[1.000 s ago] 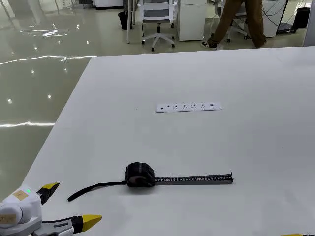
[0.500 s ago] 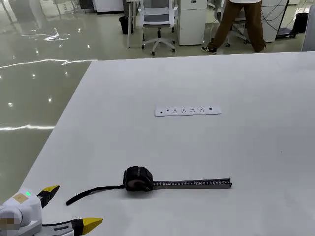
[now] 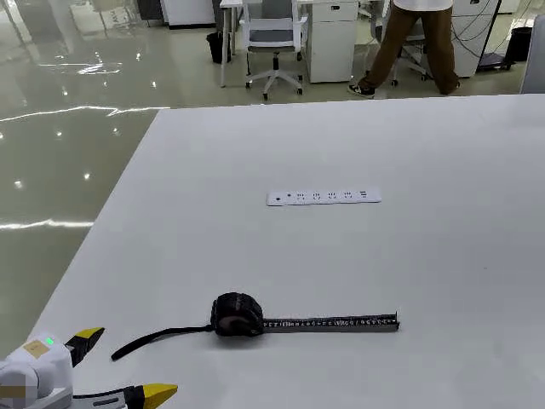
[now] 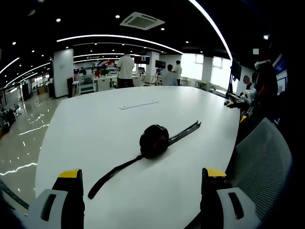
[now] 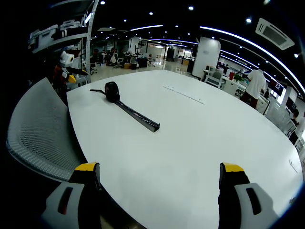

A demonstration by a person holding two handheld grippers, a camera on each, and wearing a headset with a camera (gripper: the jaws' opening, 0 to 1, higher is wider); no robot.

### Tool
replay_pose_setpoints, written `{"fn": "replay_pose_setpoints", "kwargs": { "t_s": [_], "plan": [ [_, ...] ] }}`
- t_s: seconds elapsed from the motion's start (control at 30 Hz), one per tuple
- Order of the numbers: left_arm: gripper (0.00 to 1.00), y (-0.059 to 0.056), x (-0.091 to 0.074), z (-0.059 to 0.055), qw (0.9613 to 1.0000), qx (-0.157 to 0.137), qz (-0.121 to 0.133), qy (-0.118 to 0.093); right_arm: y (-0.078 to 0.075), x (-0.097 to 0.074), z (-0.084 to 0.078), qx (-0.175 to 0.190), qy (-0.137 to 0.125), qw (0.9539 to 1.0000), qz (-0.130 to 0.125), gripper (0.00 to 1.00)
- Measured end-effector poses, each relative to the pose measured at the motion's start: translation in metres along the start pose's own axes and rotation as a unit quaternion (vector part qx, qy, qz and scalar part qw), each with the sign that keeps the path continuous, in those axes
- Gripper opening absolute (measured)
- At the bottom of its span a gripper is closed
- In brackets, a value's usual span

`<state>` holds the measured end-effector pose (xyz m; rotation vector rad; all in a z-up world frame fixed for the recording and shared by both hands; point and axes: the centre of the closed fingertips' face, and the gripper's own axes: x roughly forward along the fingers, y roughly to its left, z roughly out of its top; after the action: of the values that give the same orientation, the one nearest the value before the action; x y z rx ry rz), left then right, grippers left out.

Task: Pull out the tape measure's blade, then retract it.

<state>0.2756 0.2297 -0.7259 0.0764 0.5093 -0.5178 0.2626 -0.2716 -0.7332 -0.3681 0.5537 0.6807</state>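
White workbench (image 3: 358, 256) in open-plan office, glossy floor beyond. Tape measure (image 3: 237, 314) lies near front-left of bench, black case resting on surface. Blade (image 3: 332, 322) drawn out flat toward right; wrist strap (image 3: 157, 338) trails left. Power strip (image 3: 324, 198) farther back, well apart. Left gripper (image 3: 125, 365) at near-left corner, jaws spread, holding nothing, clear of strap. Right gripper (image 5: 159, 167) at bench edge, jaws wide apart, empty, well apart from blade tip. Person (image 3: 413, 43) and office chair (image 3: 272, 34) beyond far edge.
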Motion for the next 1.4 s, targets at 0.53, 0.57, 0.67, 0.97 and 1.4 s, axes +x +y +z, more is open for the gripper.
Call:
{"fn": "replay_pose_setpoints", "kwargs": {
  "t_s": [0.53,0.57,0.67,0.97,1.4],
  "plan": [
    [1.0,-0.008,0.01,0.005,0.9999,-0.011,-0.003,0.0,0.001,0.006,0.002,-0.009,0.004,0.9999,0.008,1.0],
    [1.0,-0.008,0.013,0.006,0.9999,-0.013,-0.004,0.0,0.001,0.008,0.003,-0.014,0.005,0.9998,0.01,1.0],
    [1.0,-0.011,0.021,0.009,0.9999,-0.015,-0.005,0.0,0.0,0.012,0.01,-0.029,0.008,0.9994,0.015,1.0],
    [1.0,-0.033,0.06,0.024,0.9997,-0.022,-0.007,0.0,-0.007,0.032,0.036,-0.071,0.011,0.9965,0.043,1.0],
    [0.98,-0.042,0.104,0.038,0.9982,-0.043,0.041,0.0,-0.002,0.075,0.058,-0.146,0.043,0.9818,0.113,0.99]
  ]
}}
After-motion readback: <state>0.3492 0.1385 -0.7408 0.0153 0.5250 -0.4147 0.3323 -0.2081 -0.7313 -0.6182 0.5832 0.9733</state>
